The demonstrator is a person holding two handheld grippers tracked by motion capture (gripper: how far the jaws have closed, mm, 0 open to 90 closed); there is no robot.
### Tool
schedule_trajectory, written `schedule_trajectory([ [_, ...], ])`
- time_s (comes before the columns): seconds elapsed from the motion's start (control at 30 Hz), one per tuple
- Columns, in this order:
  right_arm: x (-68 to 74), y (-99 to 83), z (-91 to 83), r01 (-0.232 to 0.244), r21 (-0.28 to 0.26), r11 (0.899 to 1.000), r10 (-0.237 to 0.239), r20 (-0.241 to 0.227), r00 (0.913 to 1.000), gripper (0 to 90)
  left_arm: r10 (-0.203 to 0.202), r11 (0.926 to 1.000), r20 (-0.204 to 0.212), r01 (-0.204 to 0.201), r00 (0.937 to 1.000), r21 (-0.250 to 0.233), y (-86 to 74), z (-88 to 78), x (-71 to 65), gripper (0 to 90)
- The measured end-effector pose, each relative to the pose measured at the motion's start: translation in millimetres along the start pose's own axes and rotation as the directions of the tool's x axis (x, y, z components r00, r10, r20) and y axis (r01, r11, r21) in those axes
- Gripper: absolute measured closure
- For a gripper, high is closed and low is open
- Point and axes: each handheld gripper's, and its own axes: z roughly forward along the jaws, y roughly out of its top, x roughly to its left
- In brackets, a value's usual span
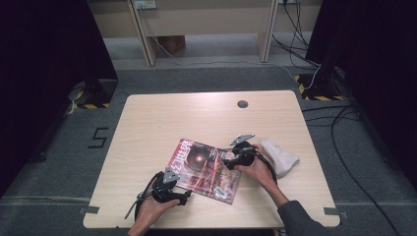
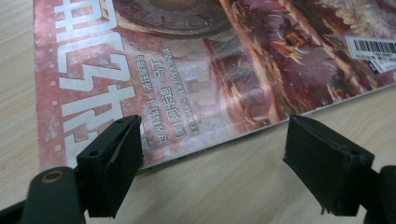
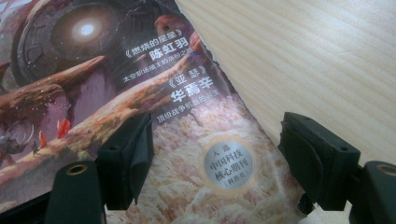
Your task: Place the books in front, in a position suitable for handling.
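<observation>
Pale wood table [image 1: 147, 123] under me, grey carpet around it, dark curtains either side. Nearest my side, my left gripper [image 1: 183, 196] sits at the magazine's [image 1: 206, 169] near-left edge, jaws apart, nothing between them. My right gripper [image 1: 227, 160] is at the magazine's right edge, jaws also apart, not clamped on anything. Magazine lies flat, rotated, in the table's near-centre; glossy reddish cover with a dark sphere. White cloth [image 1: 279, 156] just right of my right hand. Farther back, a round cable hole [image 1: 242, 104] near the far edge.

Left gripper view adds big white title characters, a barcode label [image 2: 371, 47] and the cover edge resting on the wood between my open left gripper [image 2: 212, 154]. Right gripper view adds white Chinese text lines, a silver round sticker [image 3: 229, 164] and a glowing disc [image 3: 85, 29], with my right gripper [image 3: 215, 149] straddling the cover's edge.
</observation>
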Motion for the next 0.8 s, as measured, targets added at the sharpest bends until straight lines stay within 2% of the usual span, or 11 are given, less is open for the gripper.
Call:
schedule_trajectory([
  [0.1,1.6,-4.3,-3.6,0.001,0.004,1.0,-0.001,-0.009,1.0,27.5,0.017,0.9998,-0.013,-0.017,0.9998,-0.004,0.7,1.6,3.0,20.1],
  [0.33,8.0,-17.6,-14.5,-0.003,0.013,1.0,0.003,-0.033,0.9995,27.5,0.022,0.9997,-0.02,-0.022,0.9996,-0.003,4.1,4.5,12.3,22.6],
  [0.43,12.5,-25.1,-20.9,0.015,0.011,1.0,-0.014,-0.035,0.9993,27.4,-0.005,0.9999,-0.003,0.005,1.0,-0.01,6.3,5.5,16.6,23.2],
  [0.67,20.8,-34.0,-28.6,0.015,0.02,1.0,-0.014,-0.037,0.9992,26.7,-0.002,1.0,-0.034,0.002,0.9994,0.003,13.9,12.0,23.4,20.7],
  [0.8,27.4,-42.1,-35.3,0.023,0.022,0.999,-0.022,-0.041,0.9989,25.9,-0.02,0.9998,-0.054,0.021,0.9984,0.007,20.0,17.9,28.1,17.7],
])
